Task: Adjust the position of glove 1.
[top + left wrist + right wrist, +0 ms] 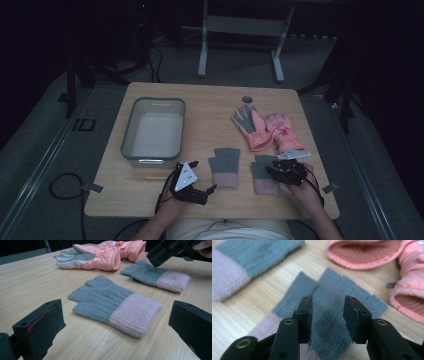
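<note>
Right gripper [280, 169] sits over the right knit glove [264, 176], near-right on the table [210, 105]. In the right gripper view its 2 black fingers [305, 315] are parted with a gap between them, nothing pinched; the glove's grey knit [332, 322] lies flat under the gap. Whether the tips touch the knit, cannot tell. Pads are not pressing on anything.

Left gripper [205, 192] is low at the near edge, left of centre, aimed toward the right. Its 2 fingers [40, 327] are spread wide, empty. The left knit glove [115, 306] lies flat on the wood ahead of them, apart from both.

Both knit gloves are grey with a pink cuff, fingerless, cuffs toward the person, side by side near the front edge, not touching each other. Left one [225, 166] is near the table's centre line; the right one is just beside it to the right, part covered by the right gripper from above.

Far from the knit pair: 2 pink padded gloves [265, 131] with grey palms, lying together, right of centre. The nearer one's open cuff [362, 252] is close to the right knit glove's finger end.

Grey plastic bin [154, 131] is on the left half of the table, well apart from the gloves.
</note>
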